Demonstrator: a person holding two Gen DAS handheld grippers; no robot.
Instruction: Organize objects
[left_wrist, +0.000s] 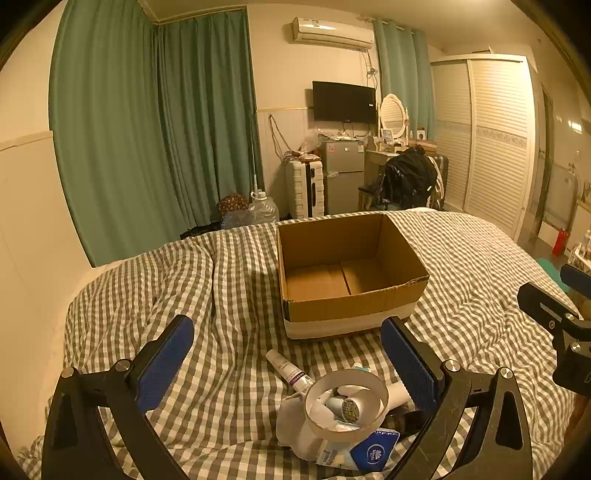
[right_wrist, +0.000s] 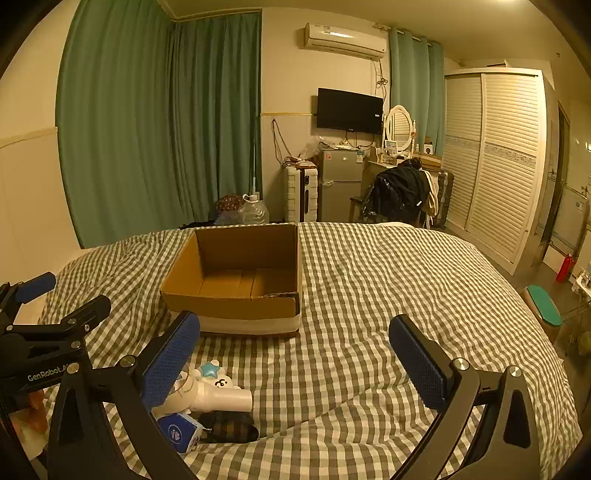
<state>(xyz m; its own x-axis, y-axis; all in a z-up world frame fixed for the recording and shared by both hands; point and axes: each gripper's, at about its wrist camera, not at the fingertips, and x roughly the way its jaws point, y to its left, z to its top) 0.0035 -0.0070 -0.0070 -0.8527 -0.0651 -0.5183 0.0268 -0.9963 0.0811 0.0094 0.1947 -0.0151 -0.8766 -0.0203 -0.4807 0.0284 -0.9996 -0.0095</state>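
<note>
- Left wrist view: the left gripper hangs released, blue pads wide apart, nothing between them, above a pile of small items on the bed.
- Pile contents: a tape roll standing on edge, a white tube with a purple band, and a blue-and-white packet bearing a round white logo. Print on the tube and packet is too small to read.
- A yellow warning-triangle sticker shows on an item seen through the roll's hole.
- Right wrist view: the right gripper is likewise released and holds nothing; bare checked cover lies between its pads.
- Writing "GenRobot.AI" is legible on the left gripper's body at the left edge of this view.
- Near the right gripper's left pad lie a white toy with a teal star, the packet, and a dark plaid item.
- A cardboard box, open-topped with a white band around its base, sits on the bed beyond the pile, apart from it. Its floor is bare.
- Surface: a rumpled grey-and-white gingham cover.
- Room: green curtains, a wall air conditioner, a dark TV, a small grey fridge, a white suitcase, an oval mirror, a louvred wardrobe, a water jug and a red extinguisher.
</note>
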